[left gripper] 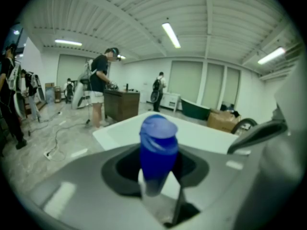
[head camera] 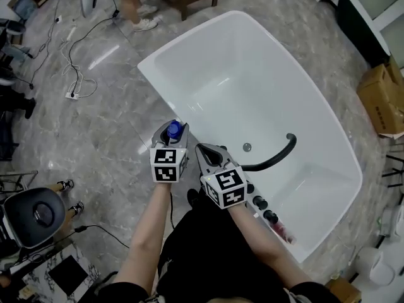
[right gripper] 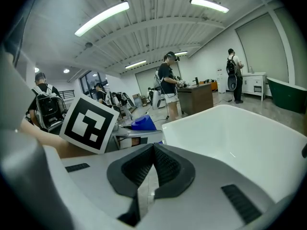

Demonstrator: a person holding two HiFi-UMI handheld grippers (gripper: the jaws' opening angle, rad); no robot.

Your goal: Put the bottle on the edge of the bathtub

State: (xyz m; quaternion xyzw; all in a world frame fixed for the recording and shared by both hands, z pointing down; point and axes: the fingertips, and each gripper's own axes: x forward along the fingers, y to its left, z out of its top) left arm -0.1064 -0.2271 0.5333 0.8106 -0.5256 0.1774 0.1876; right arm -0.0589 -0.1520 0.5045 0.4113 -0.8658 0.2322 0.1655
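A clear bottle with a blue cap (head camera: 174, 130) stands upright between the jaws of my left gripper (head camera: 171, 133), which is shut on its body. In the left gripper view the blue cap (left gripper: 158, 143) rises between the grey jaws, with the white bathtub (left gripper: 201, 131) behind it. From the head view the bottle hangs just beside the bathtub's (head camera: 186, 43) near-left rim. My right gripper (head camera: 208, 154) sits close to the right of the left one, over that rim. Its ribbed pads (right gripper: 163, 164) are pressed together with nothing between them.
A black curved hose (head camera: 278, 158) lies inside the tub. Dark knobs (head camera: 262, 206) and a reddish item (head camera: 284, 232) line the near rim. Cables (head camera: 79, 81) trail over the marble floor, with a chair (head camera: 35, 214) at lower left, a cardboard box (head camera: 382, 100) at right and a person (left gripper: 100, 87) by a desk.
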